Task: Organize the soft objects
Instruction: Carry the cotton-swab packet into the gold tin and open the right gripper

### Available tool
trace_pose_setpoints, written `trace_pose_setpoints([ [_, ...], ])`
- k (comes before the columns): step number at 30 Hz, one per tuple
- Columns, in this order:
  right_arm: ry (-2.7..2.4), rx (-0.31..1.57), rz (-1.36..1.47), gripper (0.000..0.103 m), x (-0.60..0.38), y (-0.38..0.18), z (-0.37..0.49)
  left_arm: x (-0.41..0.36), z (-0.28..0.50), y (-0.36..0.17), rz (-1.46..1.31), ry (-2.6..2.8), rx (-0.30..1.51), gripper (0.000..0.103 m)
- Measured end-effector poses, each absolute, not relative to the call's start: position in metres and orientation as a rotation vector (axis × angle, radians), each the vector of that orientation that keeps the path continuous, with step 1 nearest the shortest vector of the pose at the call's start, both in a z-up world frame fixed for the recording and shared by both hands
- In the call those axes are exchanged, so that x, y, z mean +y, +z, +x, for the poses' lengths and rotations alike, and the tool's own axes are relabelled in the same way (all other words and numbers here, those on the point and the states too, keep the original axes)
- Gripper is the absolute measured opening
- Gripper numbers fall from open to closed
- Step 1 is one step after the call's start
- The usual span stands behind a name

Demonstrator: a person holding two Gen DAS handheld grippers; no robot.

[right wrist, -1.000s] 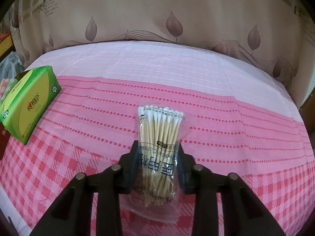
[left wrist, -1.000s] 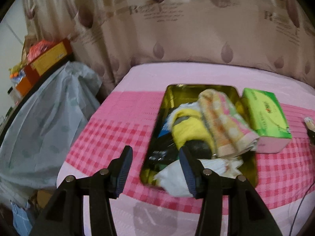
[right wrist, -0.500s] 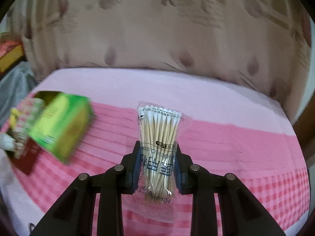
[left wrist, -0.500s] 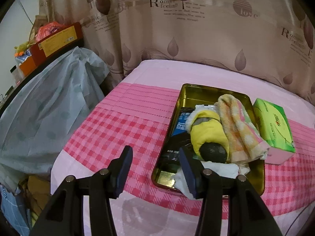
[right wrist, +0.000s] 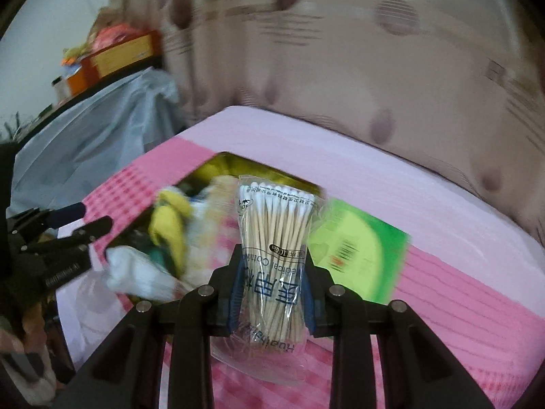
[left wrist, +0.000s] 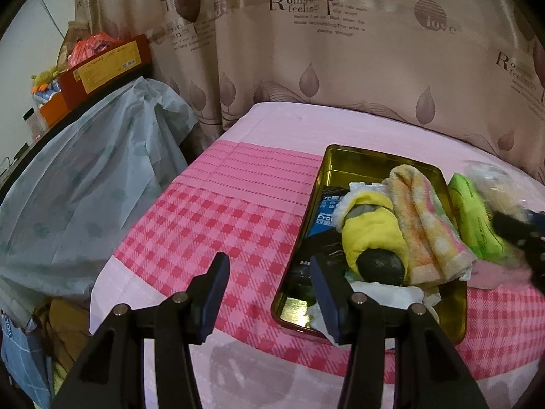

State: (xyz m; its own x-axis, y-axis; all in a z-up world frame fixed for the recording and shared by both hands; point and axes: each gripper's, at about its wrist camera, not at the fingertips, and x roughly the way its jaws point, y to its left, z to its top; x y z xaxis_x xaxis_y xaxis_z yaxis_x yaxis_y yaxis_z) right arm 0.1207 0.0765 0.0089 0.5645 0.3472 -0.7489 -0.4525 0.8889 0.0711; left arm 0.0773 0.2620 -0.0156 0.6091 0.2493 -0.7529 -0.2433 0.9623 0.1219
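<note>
Right wrist view first: we are seeing the right gripper (right wrist: 272,281) clenching a clear packet of cotton swabs (right wrist: 274,238) between its blue pads, the swab tips pointing up and away, the packet lifted clear of the pink checked tablecloth (right wrist: 460,293). Beyond the packet, blurred, a gold metal tray (right wrist: 235,163) is lying on the cloth with a green tissue pack (right wrist: 361,252) just beside it on the right. Turning to the left wrist view, we are noting the left gripper (left wrist: 269,288) standing released, its jaws apart and holding nothing, hovering by the tray's near left corner (left wrist: 296,320). Inside the tray, a yellow soft toy (left wrist: 371,235), a striped towel (left wrist: 425,221) and white tissue (left wrist: 385,293) are lying piled together. Farther back, a leaf-printed curtain (left wrist: 340,68) is hanging behind the table.
</note>
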Motion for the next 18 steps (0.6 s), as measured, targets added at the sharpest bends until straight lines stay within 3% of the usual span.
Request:
trace_pose_setpoints([
  [18, 0.466, 0.925, -0.211, 0.03, 0.154, -0.039, 0.159, 0.265, 0.08, -0.018, 0.007, 0.287, 0.876, 0.05],
])
